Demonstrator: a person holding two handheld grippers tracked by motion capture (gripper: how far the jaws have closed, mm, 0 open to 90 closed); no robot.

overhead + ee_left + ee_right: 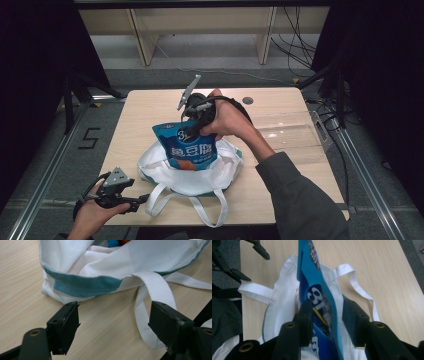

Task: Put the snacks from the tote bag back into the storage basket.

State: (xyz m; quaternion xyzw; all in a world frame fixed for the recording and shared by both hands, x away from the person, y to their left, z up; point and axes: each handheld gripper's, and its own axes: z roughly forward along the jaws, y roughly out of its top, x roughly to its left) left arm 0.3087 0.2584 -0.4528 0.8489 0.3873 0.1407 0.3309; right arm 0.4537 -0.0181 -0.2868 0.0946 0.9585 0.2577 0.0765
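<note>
Here, left to right:
Left gripper (pixel 137 202): fingers spread wide and empty, near the tote bag's (pixel 192 175) handle (pixel 160 287) at the counter's (pixel 280 190) near-left edge, probably ready to steady it.
Tote bag: lies mid-counter, mouth open.
Blue pouch (pixel 189 145): upright in the bag's mouth.
Right gripper (pixel 325 312): fingers around the pouch top, grip uncertain; likely lowering it in.

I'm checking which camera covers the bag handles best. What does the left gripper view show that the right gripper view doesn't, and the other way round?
Left gripper view alone: the tote bag's teal hem band close up, with the left gripper open above bare table, a handle loop beside one jaw.
Right gripper view alone: the blue snack pouch standing between the right gripper's jaws, over the bag.
Both: the white tote bag, its handles and the wooden table.
</note>
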